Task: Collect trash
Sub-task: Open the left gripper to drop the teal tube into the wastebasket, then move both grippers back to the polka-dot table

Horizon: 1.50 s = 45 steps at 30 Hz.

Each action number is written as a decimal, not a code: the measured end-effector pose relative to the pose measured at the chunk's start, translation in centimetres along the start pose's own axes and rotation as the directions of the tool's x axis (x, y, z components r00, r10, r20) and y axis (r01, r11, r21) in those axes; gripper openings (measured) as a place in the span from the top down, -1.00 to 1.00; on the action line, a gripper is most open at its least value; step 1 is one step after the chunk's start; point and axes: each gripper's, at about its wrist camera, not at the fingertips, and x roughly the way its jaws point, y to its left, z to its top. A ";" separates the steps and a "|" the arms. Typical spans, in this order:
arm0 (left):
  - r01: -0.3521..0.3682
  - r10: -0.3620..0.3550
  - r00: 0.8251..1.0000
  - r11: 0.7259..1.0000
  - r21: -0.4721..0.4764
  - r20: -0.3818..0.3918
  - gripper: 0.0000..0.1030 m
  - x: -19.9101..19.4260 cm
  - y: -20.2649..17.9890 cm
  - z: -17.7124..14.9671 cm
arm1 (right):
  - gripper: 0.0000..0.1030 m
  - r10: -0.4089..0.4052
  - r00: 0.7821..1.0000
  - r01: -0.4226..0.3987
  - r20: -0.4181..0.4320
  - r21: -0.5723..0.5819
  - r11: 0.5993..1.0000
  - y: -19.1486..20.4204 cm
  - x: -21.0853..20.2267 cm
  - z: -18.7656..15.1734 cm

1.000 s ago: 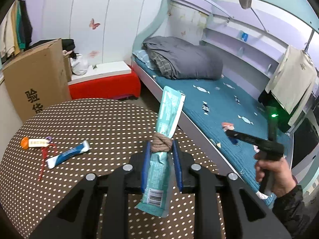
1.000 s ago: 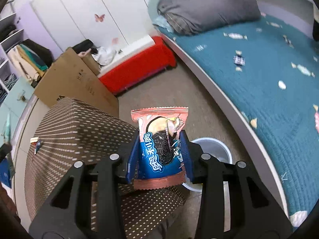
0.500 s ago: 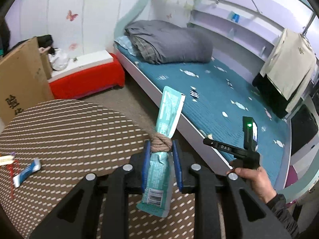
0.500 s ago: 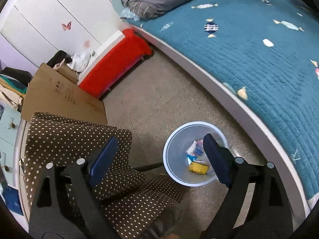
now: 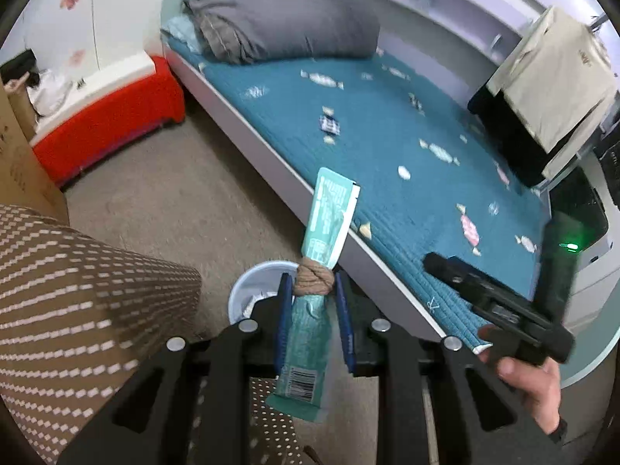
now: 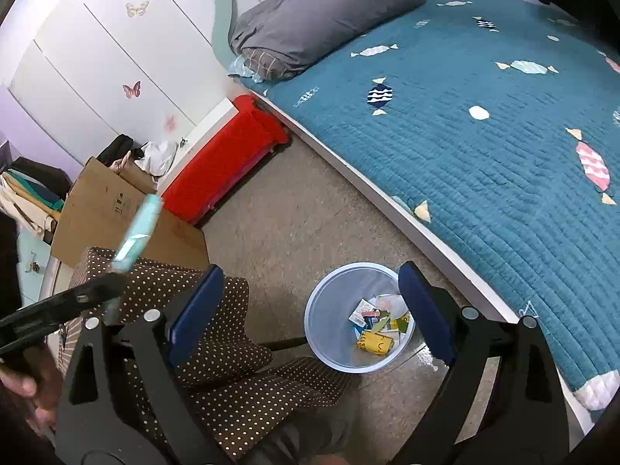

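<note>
My left gripper (image 5: 313,294) is shut on a long teal wrapper (image 5: 321,255) tied round the middle with brown string, held upright above the floor just past the table edge. Behind it stands a pale blue trash bin (image 5: 248,290). My right gripper (image 6: 310,306) is open and empty, high above the same bin (image 6: 329,310), which holds several wrappers (image 6: 381,325). The teal wrapper (image 6: 137,228) and the left gripper also show at the left of the right wrist view. The right gripper's body (image 5: 500,306) shows in the left wrist view.
A table with a brown polka-dot cloth (image 5: 77,310) lies left of the bin. A bed with a teal quilt (image 6: 484,135) runs along the right. A red bench (image 6: 224,159) and a cardboard box (image 6: 112,209) stand behind the table.
The right gripper opened and let go of the blue cookie packet over the bin. The left gripper has swung right off the table with the teal wrapper, toward the bin.
</note>
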 end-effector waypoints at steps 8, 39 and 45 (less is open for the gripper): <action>-0.040 0.036 0.996 0.998 -0.043 -0.083 -0.82 4.7 0.6 2.1 | -0.76 0.022 1.000 -0.022 0.001 0.007 1.000 0.3 -0.5 -0.6; -0.190 0.210 0.945 0.976 -0.103 0.249 -0.85 -16.5 5.4 -7.3 | -0.88 0.100 0.995 -0.097 -0.007 -0.339 0.936 19.7 -6.0 -4.7; -0.203 0.248 0.930 0.962 -0.184 0.272 -0.84 -20.0 9.2 -10.6 | -0.88 0.142 0.988 -0.156 -0.065 -0.448 0.880 24.7 -5.7 -6.6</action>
